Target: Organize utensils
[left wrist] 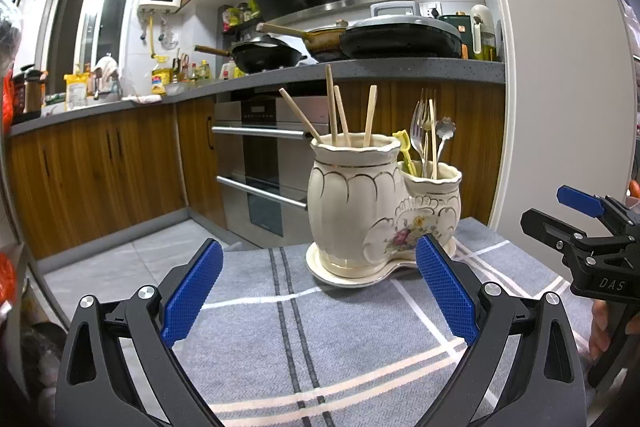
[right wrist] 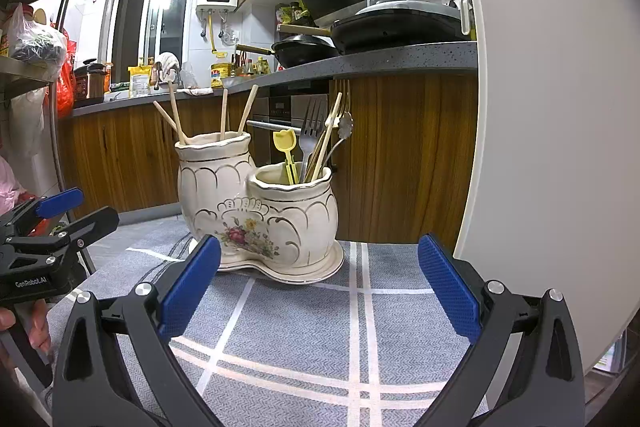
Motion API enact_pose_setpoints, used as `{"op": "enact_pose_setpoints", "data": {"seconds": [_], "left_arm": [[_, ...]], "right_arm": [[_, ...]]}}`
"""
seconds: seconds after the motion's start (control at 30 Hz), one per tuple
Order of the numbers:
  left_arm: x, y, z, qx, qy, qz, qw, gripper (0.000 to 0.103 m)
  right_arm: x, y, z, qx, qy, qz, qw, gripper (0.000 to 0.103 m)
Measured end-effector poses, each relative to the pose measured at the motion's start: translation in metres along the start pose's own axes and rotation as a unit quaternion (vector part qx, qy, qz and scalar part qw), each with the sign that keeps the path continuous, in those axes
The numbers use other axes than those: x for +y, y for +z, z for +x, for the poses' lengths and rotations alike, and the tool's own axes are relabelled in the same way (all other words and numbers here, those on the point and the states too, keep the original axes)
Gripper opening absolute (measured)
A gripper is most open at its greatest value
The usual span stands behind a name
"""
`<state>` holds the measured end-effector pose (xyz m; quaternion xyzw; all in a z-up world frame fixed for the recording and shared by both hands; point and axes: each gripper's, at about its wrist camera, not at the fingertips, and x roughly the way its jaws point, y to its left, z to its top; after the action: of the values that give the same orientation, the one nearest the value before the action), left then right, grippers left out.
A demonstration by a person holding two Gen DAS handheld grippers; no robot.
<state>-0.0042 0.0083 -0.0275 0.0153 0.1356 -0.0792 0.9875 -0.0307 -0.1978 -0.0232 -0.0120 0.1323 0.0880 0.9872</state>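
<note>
the left tongs [left wrist: 320,291] stand wide apart with nothing between their blue textured pads, and the right tongs [right wrist: 320,291] likewise stand wide apart and empty; both hover low over the desk [left wrist: 360,347], which is covered by a grey cloth with white and dark stripes; straight ahead of both tongs, a little beyond their tips, sits the cream ceramic double-pot utensil holder with gold trim and a painted flower spray [left wrist: 360,203] on its matching saucer; seen from the left tongs it lies ahead and slightly toward the right pad, from the right tongs ahead and slightly toward the left pad; the taller pot carries four pale wooden chopsticks [left wrist: 334,107] leaning at different angles; the shorter pot holds a silver metal fork [right wrist: 310,131], a yellow plastic pick with a flower-shaped top [right wrist: 286,147], a spoon with a flower-shaped handle end [right wrist: 345,125] and one more pale wooden stick [right wrist: 328,135]; no utensil lies loose on the cloth near either pair of tongs; judging by this, the sorting is nearly done or at a pause, with one stick apparently misplaced among the cutlery; the next move would call for raising one pair of tongs above the short pot, closing on that stick near its top, and lifting it straight up without snagging the fork.
</note>
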Motion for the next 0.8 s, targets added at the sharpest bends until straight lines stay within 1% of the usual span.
{"op": "enact_pose_setpoints", "data": {"seconds": [0.8], "left_arm": [[0.0007,0.0000,-0.0011,0.000,0.001,-0.001,1.0000,0.096]], "right_arm": [[0.0002,0.0001,0.0001,0.000,0.000,0.000,1.000,0.097]]}}
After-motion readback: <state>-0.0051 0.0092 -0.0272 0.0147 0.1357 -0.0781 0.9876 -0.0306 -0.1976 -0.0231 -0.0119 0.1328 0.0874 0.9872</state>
